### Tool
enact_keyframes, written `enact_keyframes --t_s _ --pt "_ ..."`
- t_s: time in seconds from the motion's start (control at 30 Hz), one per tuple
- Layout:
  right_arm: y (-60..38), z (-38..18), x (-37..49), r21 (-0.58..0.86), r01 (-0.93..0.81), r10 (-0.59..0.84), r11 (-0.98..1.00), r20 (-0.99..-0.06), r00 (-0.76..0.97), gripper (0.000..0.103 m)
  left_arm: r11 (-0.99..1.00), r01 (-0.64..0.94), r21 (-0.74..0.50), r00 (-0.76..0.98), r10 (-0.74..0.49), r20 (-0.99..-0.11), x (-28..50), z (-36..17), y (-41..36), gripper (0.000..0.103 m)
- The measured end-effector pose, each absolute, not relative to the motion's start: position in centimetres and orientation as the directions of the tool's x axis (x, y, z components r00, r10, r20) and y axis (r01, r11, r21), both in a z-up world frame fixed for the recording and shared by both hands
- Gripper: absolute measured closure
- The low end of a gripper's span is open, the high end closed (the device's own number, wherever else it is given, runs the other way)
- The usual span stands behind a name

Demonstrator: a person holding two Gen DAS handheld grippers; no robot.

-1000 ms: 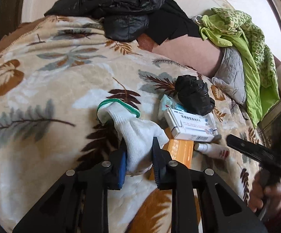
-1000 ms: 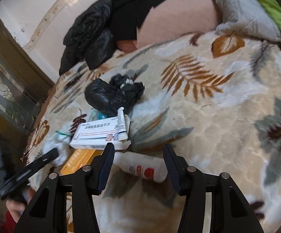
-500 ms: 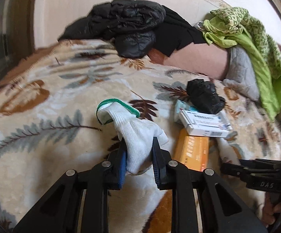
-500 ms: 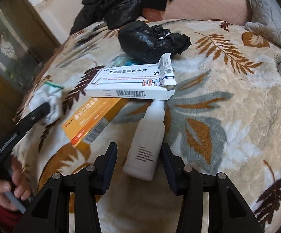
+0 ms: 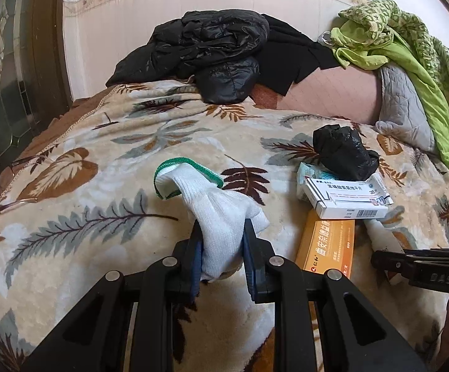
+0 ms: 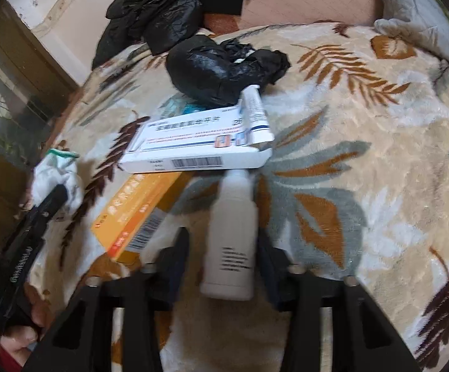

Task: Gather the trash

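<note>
My left gripper (image 5: 221, 235) is shut on a white knit glove (image 5: 221, 210) with a green cuff, held just above the leaf-patterned blanket (image 5: 100, 161). My right gripper (image 6: 222, 237) straddles a white plastic bottle (image 6: 232, 210) that lies on the blanket. Its jaws are closing, with a small gap still showing on the left side. Beyond the bottle lie a white medicine box (image 6: 193, 148), an orange box (image 6: 137, 210), a small tube (image 6: 255, 114) and a knotted black plastic bag (image 6: 218, 71). The left wrist view shows the same pile to the right of the glove.
A black jacket (image 5: 208, 49) is heaped at the far end of the bed. Green cloth (image 5: 410, 49) and a grey quilted pillow (image 5: 401, 108) lie at the far right. A dark wooden and glass door (image 5: 7, 77) stands on the left.
The right gripper came forward over the white bottle, and its jaws have narrowed around it. The left gripper tilted up, still gripping the glove.
</note>
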State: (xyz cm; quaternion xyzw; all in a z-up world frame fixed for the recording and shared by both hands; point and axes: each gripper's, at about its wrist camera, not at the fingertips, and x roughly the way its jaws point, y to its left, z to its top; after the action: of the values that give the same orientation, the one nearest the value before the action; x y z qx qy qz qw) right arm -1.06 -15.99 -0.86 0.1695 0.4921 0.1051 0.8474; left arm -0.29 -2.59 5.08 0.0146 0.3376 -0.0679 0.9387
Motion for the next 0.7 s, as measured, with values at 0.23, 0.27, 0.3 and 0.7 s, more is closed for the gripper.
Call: enact_keyframes --t_s 0.23,0.27,0.3,0.7 --pt "-16.7 -0.1 -4.8 0.456 0.023 0.374 0.890 -0.756 0.537 0.071 0.968 0.220 -0.117 0.729 -0.243 -0.639 -2.0 5.9 -2.7 0.081" --pt "-16.7 0.0 -5.8 0.466 0.023 0.379 0.884 -0.746 0.547 0.071 0.964 0.233 -0.126 0.724 -0.259 -0.640 -2.5 6.0 -2.7 0.081" --pt "-16.6 0.2 -6.6 0.476 0.021 0.385 0.879 -0.737 0.556 0.071 0.960 0.245 -0.135 0.717 -0.273 -0.641 -3.0 6.1 -2.9 0.081" --pt "-16.7 2.1 -15.6 0.494 0.056 0.322 0.868 -0.644 0.693 0.071 0.930 0.339 -0.143 0.681 -0.348 -0.644 -10.9 6.2 -4.0 0.081"
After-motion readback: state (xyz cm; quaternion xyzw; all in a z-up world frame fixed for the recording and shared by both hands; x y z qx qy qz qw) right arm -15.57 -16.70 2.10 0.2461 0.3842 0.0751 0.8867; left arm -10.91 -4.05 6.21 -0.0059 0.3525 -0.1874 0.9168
